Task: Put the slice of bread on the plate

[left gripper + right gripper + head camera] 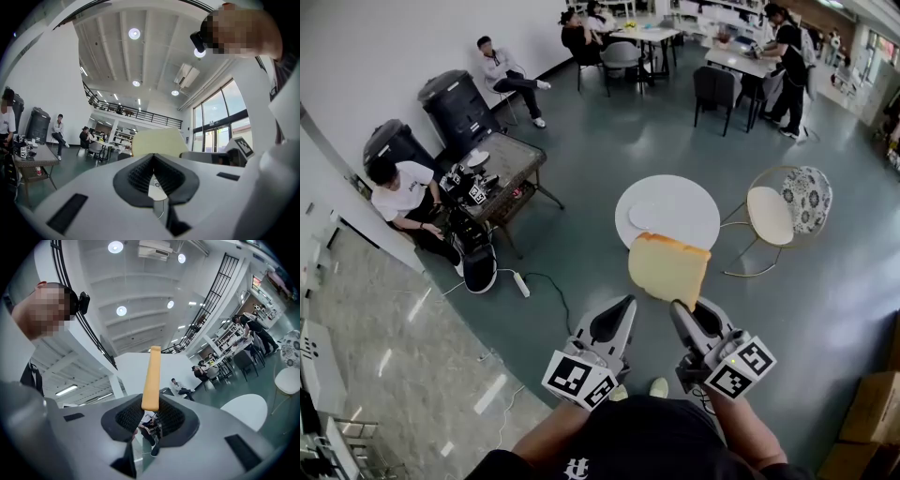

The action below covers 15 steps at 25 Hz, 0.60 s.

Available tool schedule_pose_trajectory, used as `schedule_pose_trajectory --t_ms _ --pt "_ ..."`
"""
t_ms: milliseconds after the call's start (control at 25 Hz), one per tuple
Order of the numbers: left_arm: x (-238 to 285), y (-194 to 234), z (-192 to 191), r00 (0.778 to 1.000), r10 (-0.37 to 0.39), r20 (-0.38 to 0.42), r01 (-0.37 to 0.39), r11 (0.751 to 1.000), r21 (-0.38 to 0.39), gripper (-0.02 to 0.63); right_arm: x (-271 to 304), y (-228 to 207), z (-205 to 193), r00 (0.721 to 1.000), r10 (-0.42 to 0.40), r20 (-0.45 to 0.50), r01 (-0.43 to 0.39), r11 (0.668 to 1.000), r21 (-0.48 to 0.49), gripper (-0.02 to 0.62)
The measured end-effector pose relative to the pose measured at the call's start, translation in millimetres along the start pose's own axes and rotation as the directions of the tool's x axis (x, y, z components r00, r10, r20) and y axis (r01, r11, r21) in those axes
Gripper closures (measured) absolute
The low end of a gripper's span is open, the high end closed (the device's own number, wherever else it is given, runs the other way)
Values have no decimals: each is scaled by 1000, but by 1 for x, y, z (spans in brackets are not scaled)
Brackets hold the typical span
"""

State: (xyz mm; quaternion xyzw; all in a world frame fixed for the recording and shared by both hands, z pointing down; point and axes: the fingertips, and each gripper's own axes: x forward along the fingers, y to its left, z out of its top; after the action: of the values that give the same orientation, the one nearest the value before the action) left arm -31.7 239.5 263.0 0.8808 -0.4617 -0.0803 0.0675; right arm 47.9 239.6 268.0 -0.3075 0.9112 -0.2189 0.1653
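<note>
Bread slice point(668, 269) is off any surface and in the air, pinched by its near edge between the fingers point(126, 418) of the right gripper point(678, 306). The right gripper view shows it edge-on, a thin yellow-brown strip rising straight out beyond the fingertips, with the ribbed pads closed narrowly on both of its faces. From the head view the slice stands broad-face up past those fingertips, its far edge overlapping the near rim of the round white bench point(692, 199). The plate point(636, 214), white and low-rimmed, sits on the left part of that bench, ahead of the right fingertips and a little to their left, and it looks bare. The left gripper point(625, 307) hangs just beside the right one, pointing the same way. Its fingers point(140, 173) meet at the tips with nothing between them, and the pale face of the slice shows just past them and off to their right. As a judgement of progress, the pick-up is done and the grip looks firm enough to carry the slice, but the placing is not yet done. The bread appears to be well above the bench and short of the plate. What is left is to bring the right fingertips forward and down over the plate, tip the slice flat or nearly so, and part the fingers so that it lands inside the rim and not on the bare bench top.
</note>
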Motion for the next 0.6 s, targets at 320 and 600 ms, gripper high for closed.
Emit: schedule_pose_trajectory --t_ms 320,600 --pt "-7 7 -2 1000 -17 -2 17 1000 -13 600 0 7 -17 999 -32 -24 32 999 20 506" --pt "-16 18 -3 999 -38 -5 38 999 -21 598 5 12 -26 998 -65 -19 65 998 20 506"
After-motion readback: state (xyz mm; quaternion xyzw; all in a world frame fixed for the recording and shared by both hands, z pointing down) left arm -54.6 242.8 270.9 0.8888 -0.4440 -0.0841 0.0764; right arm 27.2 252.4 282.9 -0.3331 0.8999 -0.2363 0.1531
